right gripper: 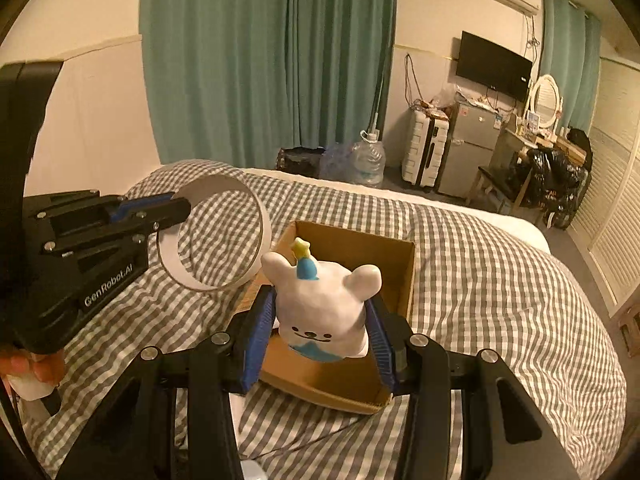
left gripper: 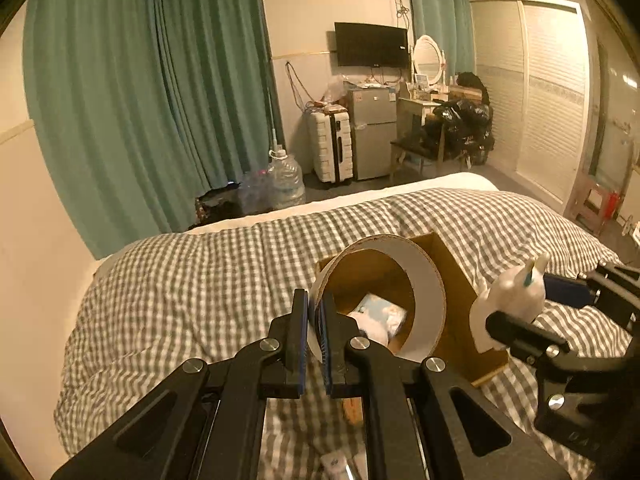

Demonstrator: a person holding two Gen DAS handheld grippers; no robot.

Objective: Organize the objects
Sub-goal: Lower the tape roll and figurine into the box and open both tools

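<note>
Blue-padded jaws of the right gripper [right gripper: 320, 332] sit closest to the lens, clamped on the flanks of a white bear figurine [right gripper: 324, 308] with a blue party hat and yellow star. The figurine hangs over the open cardboard box [right gripper: 404, 280] that rests on the grey checked quilt [right gripper: 500, 280] of the bed. Off to its left, the left gripper [left gripper: 316, 320] pinches the wall of a wide tape ring [left gripper: 424, 288] between nearly closed jaws, holding it on edge above the near left corner of the same box. Through the ring, the left wrist view shows a pale printed packet [left gripper: 382, 314] already lying on the box floor.

Both items look ready to go in, so the step in hand is probably the drop. Doing it well likely means lowering the figurine until its base is near the box floor before easing the jaws apart, since a glossy, top-heavy piece could tip or bounce off the soft bedding. The ring should be brought fully inside the box rim and laid flat, clear of the figurine, one item at a time to keep the grippers from meeting.
</note>
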